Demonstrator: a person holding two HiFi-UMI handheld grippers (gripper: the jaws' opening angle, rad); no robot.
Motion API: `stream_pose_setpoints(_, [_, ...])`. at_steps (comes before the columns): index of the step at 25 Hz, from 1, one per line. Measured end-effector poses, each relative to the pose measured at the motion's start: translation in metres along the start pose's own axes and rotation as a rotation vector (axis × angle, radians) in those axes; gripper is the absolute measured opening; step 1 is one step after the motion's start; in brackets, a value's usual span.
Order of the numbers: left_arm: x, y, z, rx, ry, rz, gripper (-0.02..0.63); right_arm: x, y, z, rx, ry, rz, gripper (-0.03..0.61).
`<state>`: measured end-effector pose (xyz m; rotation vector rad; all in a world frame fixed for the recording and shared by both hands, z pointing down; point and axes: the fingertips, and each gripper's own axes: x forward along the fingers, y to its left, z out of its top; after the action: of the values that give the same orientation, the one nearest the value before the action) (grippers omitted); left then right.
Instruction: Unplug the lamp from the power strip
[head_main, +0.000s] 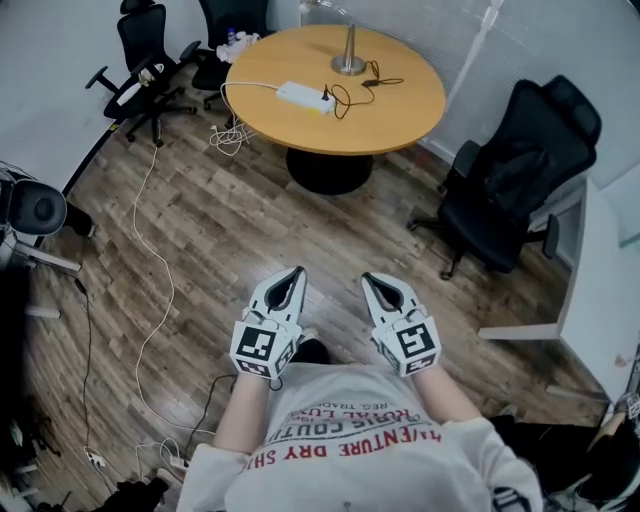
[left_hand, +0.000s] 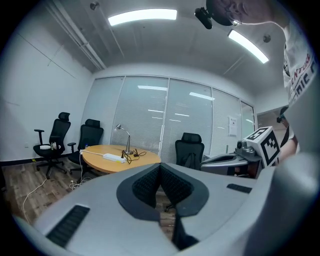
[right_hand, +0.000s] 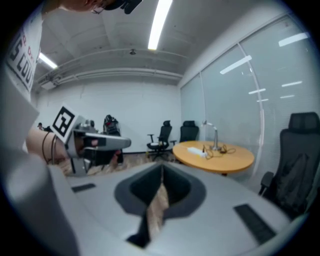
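Observation:
The round wooden table (head_main: 400, 115) stands far ahead of me. On it are the lamp's silver base (head_main: 348, 62), a white power strip (head_main: 304, 96) and the lamp's black cord (head_main: 350, 95), which runs to the strip's right end. My left gripper (head_main: 296, 271) and right gripper (head_main: 369, 278) are held side by side close to my body, over the floor and well short of the table. Both are shut with nothing in them. The left gripper view shows the lamp (left_hand: 125, 137) and strip (left_hand: 114, 158) small in the distance, and the right gripper view shows the lamp (right_hand: 214, 133) too.
A black office chair (head_main: 520, 175) stands right of the table, and two more (head_main: 150, 65) stand at the far left. A white cable (head_main: 152, 250) trails from the table across the wood floor. A white desk edge (head_main: 600, 290) is at the right.

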<state>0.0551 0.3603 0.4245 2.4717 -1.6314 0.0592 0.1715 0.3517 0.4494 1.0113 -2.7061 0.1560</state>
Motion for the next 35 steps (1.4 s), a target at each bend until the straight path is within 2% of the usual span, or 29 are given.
stream_pose_setpoints(5, [0.014,0.064,0.020,0.003,0.003,-0.016,0.028,0.055,-0.002,0.026,0.009,0.002,-0.048,0.029])
stream_pose_setpoints(11, [0.027,0.120,0.031,-0.016,0.009,-0.005,0.028,0.107,-0.008,0.047,0.029,0.022,-0.082,0.029])
stream_pose_setpoints(17, [0.058,0.159,0.024,-0.030,0.024,0.028,0.028,0.155,-0.027,0.040,0.026,0.039,-0.039,0.029])
stream_pose_setpoints(25, [0.133,0.215,0.032,-0.003,0.043,0.066,0.028,0.243,-0.086,0.051,0.039,0.028,0.017,0.029])
stream_pose_setpoints(29, [0.196,0.253,0.051,0.007,0.041,0.090,0.028,0.296,-0.136,0.072,-0.002,0.021,0.033,0.029])
stream_pose_setpoints(35, [0.297,0.293,0.074,0.020,0.039,0.086,0.028,0.362,-0.219,0.095,-0.004,0.028,0.038,0.029])
